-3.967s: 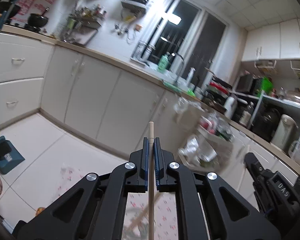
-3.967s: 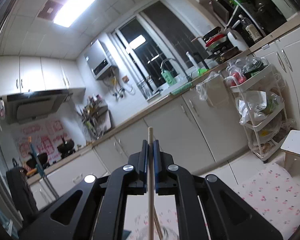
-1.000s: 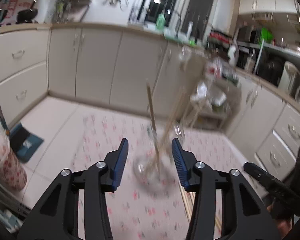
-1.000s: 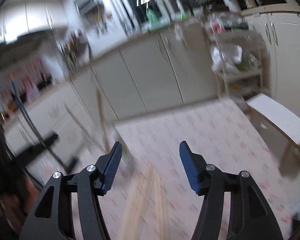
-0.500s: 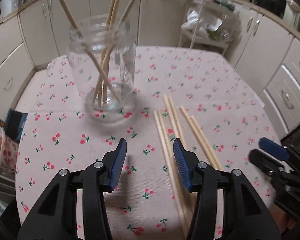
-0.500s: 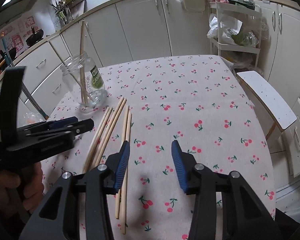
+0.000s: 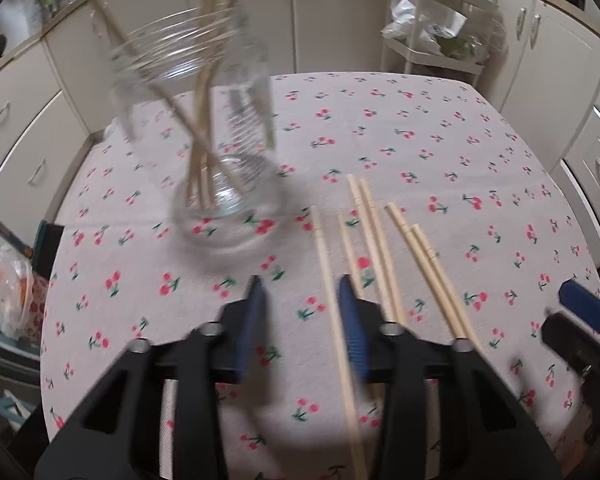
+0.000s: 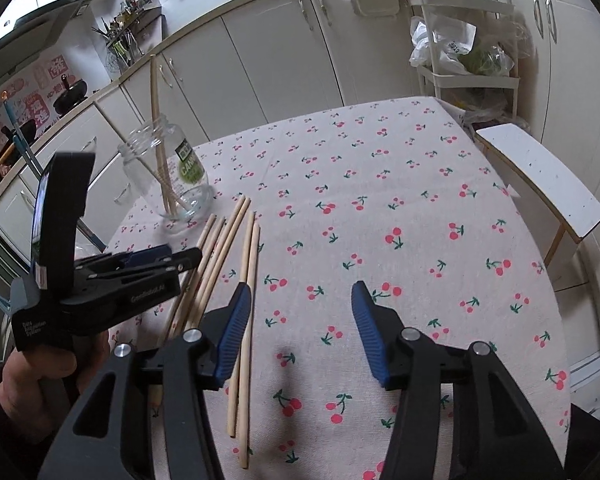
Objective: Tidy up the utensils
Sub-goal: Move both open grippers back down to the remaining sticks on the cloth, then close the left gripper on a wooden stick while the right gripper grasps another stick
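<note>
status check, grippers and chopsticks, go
Left gripper open, empty, low over the loose chopsticks. Right gripper open, empty, beside them. Some chopsticks already in the glass jar. Nothing blocking.

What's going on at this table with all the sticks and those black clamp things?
A person is sorting chopsticks into a glass jar with a handheld gripper in each hand. A few chopsticks already stand in the jar; several loose chopsticks lie side by side on the cherry-print tablecloth beside it. Right now the left gripper and the right gripper are both open and empty, held low over the loose chopsticks, apparently about to pick up another.
</note>
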Demonstrator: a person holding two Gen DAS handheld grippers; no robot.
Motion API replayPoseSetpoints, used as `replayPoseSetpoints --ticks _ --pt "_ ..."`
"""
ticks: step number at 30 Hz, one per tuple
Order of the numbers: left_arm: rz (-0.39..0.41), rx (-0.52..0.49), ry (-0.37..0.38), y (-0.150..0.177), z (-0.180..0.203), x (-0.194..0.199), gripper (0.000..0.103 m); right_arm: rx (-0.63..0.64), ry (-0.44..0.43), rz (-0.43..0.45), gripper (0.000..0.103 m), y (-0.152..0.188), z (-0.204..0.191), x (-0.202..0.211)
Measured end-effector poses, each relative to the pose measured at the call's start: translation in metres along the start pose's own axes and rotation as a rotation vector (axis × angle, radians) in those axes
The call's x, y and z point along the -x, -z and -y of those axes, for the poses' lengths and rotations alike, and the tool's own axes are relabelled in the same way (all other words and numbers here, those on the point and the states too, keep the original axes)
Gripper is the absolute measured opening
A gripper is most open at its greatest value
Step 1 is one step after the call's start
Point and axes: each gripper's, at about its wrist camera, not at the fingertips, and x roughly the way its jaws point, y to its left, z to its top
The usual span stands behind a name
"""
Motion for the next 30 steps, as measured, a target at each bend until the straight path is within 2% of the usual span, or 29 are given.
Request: replayPoseSetpoints --ticks 1,5,8,11,15,18,19,20,23,26,29,30 --pt "-0.01 -0.008 0.004 -0.002 0.003 0.0 0.006 0.001 -0.001 -0.001 0.051 0.0 -0.001 0.0" --pt "-0.049 -0.052 0.024 0.006 0.012 0.008 0.005 -0.008 -0.01 0.015 0.052 0.0 0.001 0.004" --pt "-0.083 -0.042 0.064 0.013 0.004 0.017 0.005 -0.014 -0.011 0.017 0.053 0.0 0.002 0.003" --pt "-0.074 -0.042 0.044 0.005 -0.001 0.02 0.006 -0.001 -0.011 0.007 0.053 0.001 -0.002 0.0" --pt "-0.073 -0.056 0.008 -0.012 0.002 0.01 0.018 0.012 0.003 0.01 0.053 0.001 -0.003 -0.001" --pt "-0.093 -0.053 0.001 -0.014 0.002 -0.003 0.018 -0.003 0.009 0.0 0.053 0.001 -0.001 -0.005" --pt "-0.085 -0.062 -0.002 -0.014 0.002 -0.004 0.018 -0.002 0.01 -0.003 0.053 0.001 -0.001 -0.007" --pt "-0.086 -0.065 0.007 -0.014 0.003 -0.004 0.005 0.0 0.008 -0.005 0.053 0.001 -0.002 -0.008" --pt "-0.085 -0.059 0.035 -0.01 -0.002 0.001 0.005 0.004 0.006 -0.003 0.053 0.002 -0.004 -0.008" --pt "-0.03 -0.028 0.084 -0.006 -0.015 0.026 0.005 -0.006 0.005 -0.003 0.054 0.002 -0.002 -0.008" --pt "0.109 0.034 0.184 -0.008 -0.039 0.073 0.005 -0.023 0.006 -0.005 0.054 0.002 0.001 -0.008" --pt "0.184 0.054 0.212 -0.012 -0.048 0.094 0.005 -0.024 0.005 -0.003 0.054 0.002 0.001 -0.008"
